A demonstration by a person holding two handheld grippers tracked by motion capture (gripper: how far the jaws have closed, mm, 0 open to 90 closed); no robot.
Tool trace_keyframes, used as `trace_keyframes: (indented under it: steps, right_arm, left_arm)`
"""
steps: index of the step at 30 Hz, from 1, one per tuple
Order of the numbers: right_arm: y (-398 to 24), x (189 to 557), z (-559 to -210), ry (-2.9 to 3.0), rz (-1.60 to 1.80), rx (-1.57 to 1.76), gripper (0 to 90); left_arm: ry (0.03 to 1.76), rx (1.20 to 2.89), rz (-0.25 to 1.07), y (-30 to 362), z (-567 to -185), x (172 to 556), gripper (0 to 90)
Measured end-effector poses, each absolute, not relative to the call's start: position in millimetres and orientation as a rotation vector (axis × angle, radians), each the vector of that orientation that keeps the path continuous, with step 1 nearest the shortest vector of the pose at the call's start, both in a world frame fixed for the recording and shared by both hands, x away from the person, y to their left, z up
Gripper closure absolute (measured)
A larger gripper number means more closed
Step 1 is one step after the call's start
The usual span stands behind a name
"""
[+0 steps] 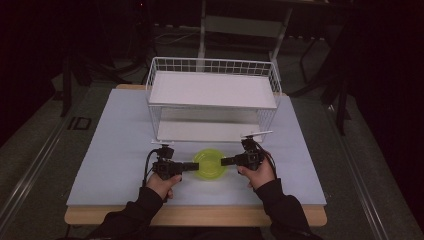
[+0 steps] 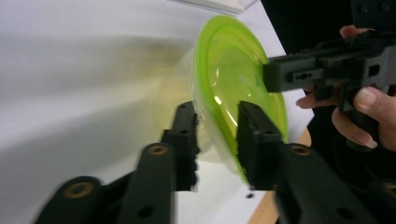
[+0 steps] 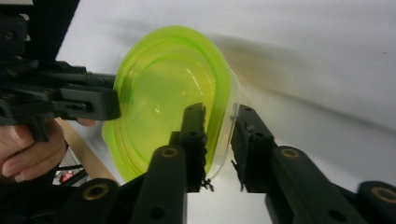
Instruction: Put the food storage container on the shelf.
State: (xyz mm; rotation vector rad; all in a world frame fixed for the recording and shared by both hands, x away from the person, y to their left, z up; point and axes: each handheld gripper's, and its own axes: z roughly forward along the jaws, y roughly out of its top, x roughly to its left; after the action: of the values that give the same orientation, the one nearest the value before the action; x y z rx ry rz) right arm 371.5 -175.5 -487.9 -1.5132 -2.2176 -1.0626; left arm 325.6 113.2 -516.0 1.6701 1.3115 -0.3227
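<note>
Near desk edge: a translucent lime-green plastic bowl (image 1: pixel 210 163) sat on the pale, smooth desk (image 1: pixel 115 145), between the two tools and in front of the rack.
Bowl shape: round and shallow, glossy, with a clear, paler wall under a thicker green rim; its mouth faced up in the high view, and being round it had no clear long axis.
Left tool (image 1: pixel 194 166): black, blocky, held in the person's left hand (image 1: pixel 161 184); its jaws straddled the bowl's rim, one inside and one outside, appearing to pinch the wall.
Right tool (image 1: pixel 224 161): black, held in the right hand (image 1: pixel 259 175); jaws likewise set either side of the opposite rim, gripping it.
Rack (image 1: pixel 212 100): a white wire shelf unit with two flat white shelves stood behind the bowl, apart from it.
Sleeves: dark.
</note>
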Motion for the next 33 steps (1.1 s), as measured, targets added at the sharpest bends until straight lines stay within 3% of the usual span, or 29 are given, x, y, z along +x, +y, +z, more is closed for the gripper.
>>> trace_keyframes:
  steps: [4,9,33]
  right_arm:
    - [-174,366,-486,-2.199,-1.075,-1.544,77.9]
    - [-169,356,-476,-2.229,-1.116,-1.533,80.6]
    - [-164,352,-379,-2.292,-1.379,-1.429,80.9]
  left_arm:
    - [1.36,1.628,-0.369,115,-516,323,73.8]
    - [1.389,1.578,-0.332,120,-508,319,82.0]
    - [1.255,1.621,-0.171,129,-402,324,81.8]
